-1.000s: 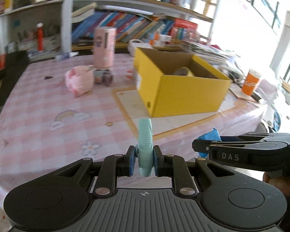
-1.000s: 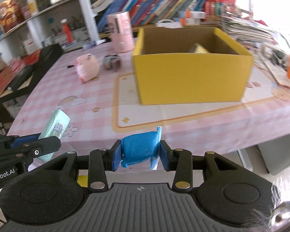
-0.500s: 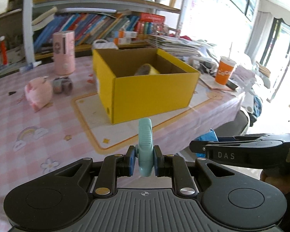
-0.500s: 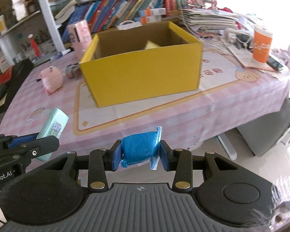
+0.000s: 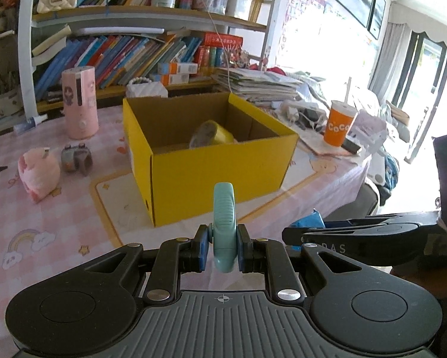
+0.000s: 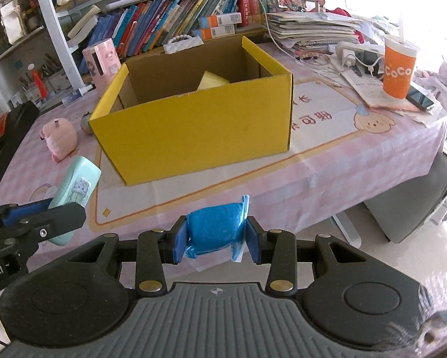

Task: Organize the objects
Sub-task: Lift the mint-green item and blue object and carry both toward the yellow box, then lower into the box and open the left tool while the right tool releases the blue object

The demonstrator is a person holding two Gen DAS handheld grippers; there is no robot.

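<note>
An open yellow cardboard box [image 5: 211, 167] stands on the pink checked table [image 5: 44, 208], with a yellow tape roll [image 5: 211, 132] inside. My left gripper [image 5: 223, 249] is shut on a flat mint-green case [image 5: 223, 220], held edge-on in front of the box. The case also shows in the right wrist view [image 6: 74, 191]. My right gripper [image 6: 216, 240] is shut on a blue wrapped packet [image 6: 217, 228], near the table's front edge. The box shows there too [image 6: 193, 131].
A pink plush toy [image 5: 38, 173], a small grey object [image 5: 75, 158] and a pink cylinder [image 5: 79, 103] stand left of the box. An orange cup [image 6: 399, 70], a phone [image 6: 420, 97], papers and cables lie to the right. Bookshelves stand behind the table.
Both grippers have swung right around the table's front, each keeping its object. The box now appears more central and its right side shows.
</note>
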